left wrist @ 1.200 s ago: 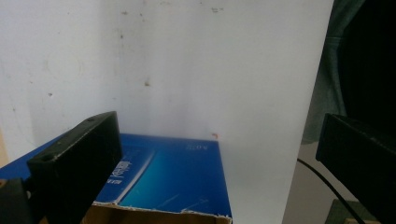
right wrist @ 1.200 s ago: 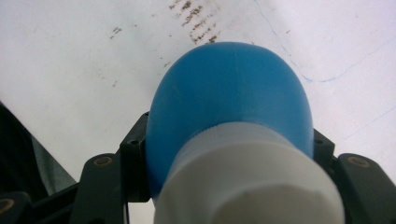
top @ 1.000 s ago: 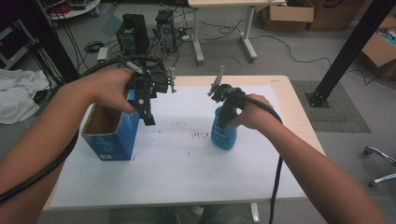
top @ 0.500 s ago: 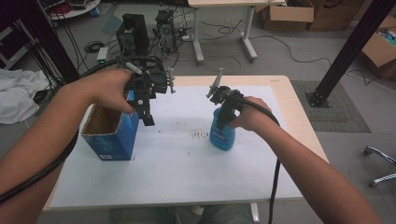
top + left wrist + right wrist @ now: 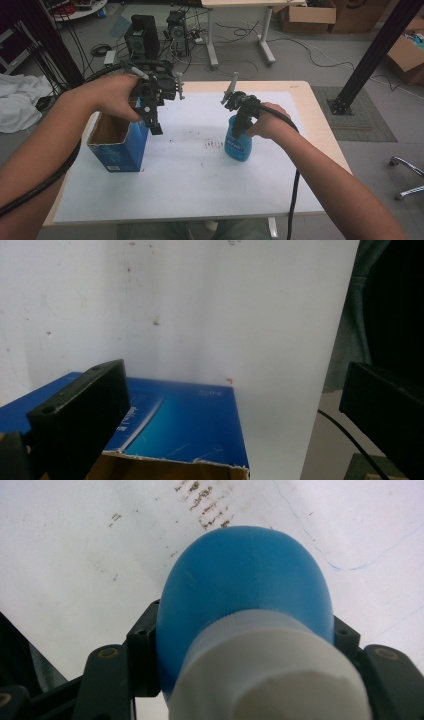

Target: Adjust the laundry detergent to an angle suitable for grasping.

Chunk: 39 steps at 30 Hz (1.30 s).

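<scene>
My right gripper (image 5: pixel 239 121) clamps the blue bottle (image 5: pixel 238 144) mid-table, jaws just eased slightly (still hugging it). Left gripper (image 5: pixel 153 123) released, over the blue box (image 5: pixel 119 149) at the table (image 5: pixel 320 131) left edge; bare sheet between.

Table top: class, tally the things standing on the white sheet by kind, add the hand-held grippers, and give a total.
Blue bottle with a white cap: 1
Blue cardboard box, open at the top: 1
Hand-held grippers, left gripper and right gripper: 2
Total: 4
</scene>
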Motion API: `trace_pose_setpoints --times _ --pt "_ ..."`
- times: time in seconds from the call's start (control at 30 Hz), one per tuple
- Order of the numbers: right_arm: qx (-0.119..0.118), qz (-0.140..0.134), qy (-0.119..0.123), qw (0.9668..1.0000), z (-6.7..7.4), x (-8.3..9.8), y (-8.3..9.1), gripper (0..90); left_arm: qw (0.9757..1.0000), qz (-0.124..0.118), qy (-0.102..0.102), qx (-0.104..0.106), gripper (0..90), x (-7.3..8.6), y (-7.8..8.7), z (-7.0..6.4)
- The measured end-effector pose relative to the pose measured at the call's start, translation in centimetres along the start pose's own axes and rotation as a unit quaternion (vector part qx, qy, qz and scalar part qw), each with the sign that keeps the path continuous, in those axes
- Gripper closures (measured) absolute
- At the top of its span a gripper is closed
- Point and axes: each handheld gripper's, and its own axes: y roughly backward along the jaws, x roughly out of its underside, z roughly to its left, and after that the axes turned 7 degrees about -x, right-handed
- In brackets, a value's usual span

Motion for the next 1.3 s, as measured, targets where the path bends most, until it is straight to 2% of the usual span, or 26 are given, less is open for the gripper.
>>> trace_pose_setpoints --times 0.13,0.53,0.73,1.3 --pt "-0.003 -0.009 0.008 0.9999 0.0 0.1 0.5 33.6 1.0000 0.001 -0.001 0.001 0.3 -0.1 -0.1 0.1" --pt "-0.017 -0.004 0.011 0.9998 -0.2 0.2 0.9 20.2 1.0000 0.001 -0.001 0.002 0.3 -0.2 0.0 0.2" --pt "-0.016 -0.026 0.016 0.9994 -0.2 0.5 2.5 18.5 1.0000 0.007 0.001 0.001 0.3 -0.2 0.0 0.2" --pt "0.000 -0.017 0.034 0.9993 0.1 0.6 4.3 11.0 1.0000 0.009 -0.001 0.003 0.1 -0.5 0.1 0.2"
